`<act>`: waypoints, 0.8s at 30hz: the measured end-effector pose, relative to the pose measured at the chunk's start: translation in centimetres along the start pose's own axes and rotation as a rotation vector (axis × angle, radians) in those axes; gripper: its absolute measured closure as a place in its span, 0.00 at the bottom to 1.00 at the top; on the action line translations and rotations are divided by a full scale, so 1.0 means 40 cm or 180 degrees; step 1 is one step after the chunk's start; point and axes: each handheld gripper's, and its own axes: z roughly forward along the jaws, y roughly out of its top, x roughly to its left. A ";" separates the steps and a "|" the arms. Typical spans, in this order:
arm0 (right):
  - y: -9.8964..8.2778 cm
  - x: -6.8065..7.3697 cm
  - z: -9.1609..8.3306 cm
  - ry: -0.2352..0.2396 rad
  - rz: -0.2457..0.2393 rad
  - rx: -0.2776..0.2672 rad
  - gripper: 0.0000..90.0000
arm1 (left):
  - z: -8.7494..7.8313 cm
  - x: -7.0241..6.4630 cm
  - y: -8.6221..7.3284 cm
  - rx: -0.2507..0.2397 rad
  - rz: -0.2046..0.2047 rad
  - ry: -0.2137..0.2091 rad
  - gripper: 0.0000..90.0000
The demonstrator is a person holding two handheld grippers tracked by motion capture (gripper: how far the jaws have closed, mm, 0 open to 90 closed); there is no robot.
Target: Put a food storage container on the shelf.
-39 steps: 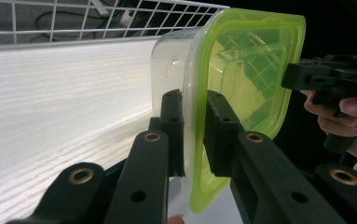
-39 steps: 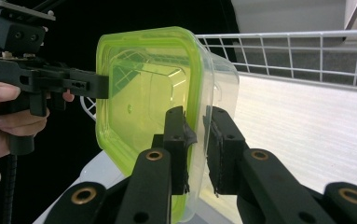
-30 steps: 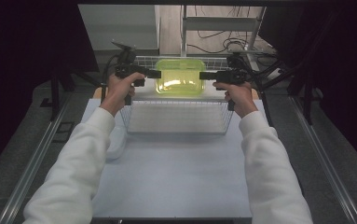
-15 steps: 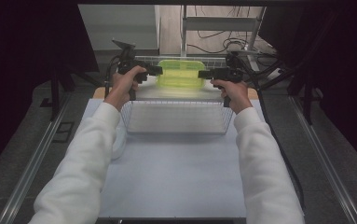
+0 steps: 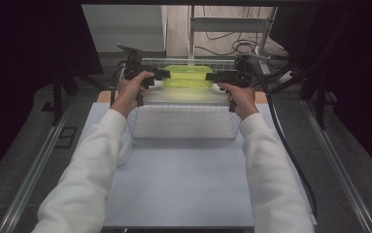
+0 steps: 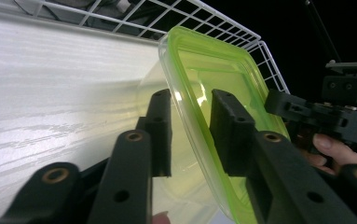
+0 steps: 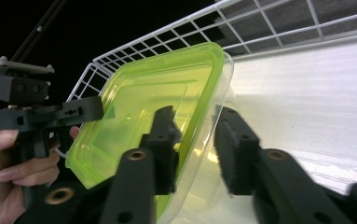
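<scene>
At the far end of the bench [image 5: 183, 189], a lidded container [image 5: 188, 77] of clear plastic with a yellow-green lid is tilting on edge against the back wall of a white wire basket [image 5: 183, 127]. The left gripper [image 5: 160, 74] and the right gripper [image 5: 211, 76] are flanking it from either side, each in a white-sleeved hand. Seen along the left gripper [image 6: 191, 126], the lid's rim is passing between the two fingers [image 6: 160, 126], which have just been opening; a gap is showing on both sides, so nothing is being pinched. Seen along the right gripper [image 7: 192, 140], the container [image 7: 157, 112] edge is likewise sitting loosely between its fingers [image 7: 234, 149], also parting and not pressing. From above, glare is washing out the container's lower part, so where its base is resting is hard to make out. Both gripper views are cutting off its near corner behind the black fingers.
</scene>
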 end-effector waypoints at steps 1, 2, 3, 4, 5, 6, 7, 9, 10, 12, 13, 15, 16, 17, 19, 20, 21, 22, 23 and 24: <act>-0.002 0.001 0.000 -0.0003 0.0011 -0.0023 0.66 | 0.001 -0.002 -0.001 -0.0021 0.0037 0.0012 0.69; -0.005 0.002 -0.001 -0.0006 0.0012 -0.0065 0.63 | 0.001 -0.004 -0.001 -0.0049 0.0071 0.0030 0.64; -0.008 0.003 -0.001 -0.0026 0.0016 -0.0120 0.60 | 0.000 -0.006 -0.001 -0.0076 0.0105 0.0036 0.59; -0.010 0.004 -0.003 -0.0034 0.0017 -0.0155 0.56 | -0.001 -0.008 -0.001 -0.0108 0.0123 0.0032 0.54; -0.012 0.004 -0.005 -0.0039 0.0025 -0.0175 0.54 | -0.003 -0.010 -0.001 -0.0136 0.0144 0.0024 0.50; -0.013 0.004 -0.007 -0.0045 0.0028 -0.0212 0.51 | -0.005 -0.012 -0.002 -0.0164 0.0170 0.0029 0.46; -0.015 0.005 -0.010 -0.0056 0.0033 -0.0250 0.49 | -0.008 -0.015 -0.003 -0.0184 0.0193 0.0023 0.43; -0.017 0.006 -0.016 -0.0066 0.0034 -0.0342 0.46 | -0.015 -0.022 -0.004 -0.0224 0.0251 0.0034 0.38; -0.019 0.008 -0.019 -0.0075 0.0025 -0.0375 0.44 | -0.020 -0.026 -0.005 -0.0240 0.0294 0.0050 0.36; -0.023 0.014 -0.025 -0.0089 0.0002 -0.0414 0.42 | -0.030 -0.032 -0.007 -0.0271 0.0346 0.0066 0.33; -0.026 0.019 -0.028 -0.0098 -0.0011 -0.0413 0.41 | -0.035 -0.035 -0.009 -0.0287 0.0376 0.0074 0.31; -0.030 0.028 -0.036 -0.0097 -0.0057 -0.0440 0.39 | -0.047 -0.040 -0.014 -0.0307 0.0444 0.0088 0.29; -0.032 0.034 -0.043 -0.0100 -0.0083 -0.0440 0.39 | -0.052 -0.042 -0.017 -0.0306 0.0478 0.0090 0.29; -0.034 0.039 -0.049 -0.0109 -0.0122 -0.0453 0.39 | -0.057 -0.046 -0.021 -0.0307 0.0519 0.0120 0.29; -0.037 0.049 -0.063 -0.0117 -0.0207 -0.0453 0.39 | -0.068 -0.053 -0.030 -0.0327 0.0611 0.0187 0.29; -0.039 0.054 -0.071 -0.0131 -0.0245 -0.0454 0.39 | -0.074 -0.055 -0.035 -0.0324 0.0622 0.0178 0.29; -0.040 0.057 -0.079 -0.0145 -0.0309 -0.0449 0.39 | -0.080 -0.056 -0.041 -0.0321 0.0636 0.0159 0.28; -0.042 0.063 -0.088 -0.0148 -0.0347 -0.0440 0.38 | -0.086 -0.058 -0.046 -0.0301 0.0656 0.0155 0.28; -0.044 0.067 -0.097 -0.0140 -0.0406 -0.0424 0.38 | -0.094 -0.059 -0.052 -0.0283 0.0696 0.0154 0.27; -0.047 0.071 -0.106 -0.0123 -0.0469 -0.0407 0.38 | -0.101 -0.062 -0.060 -0.0296 0.0709 0.0144 0.27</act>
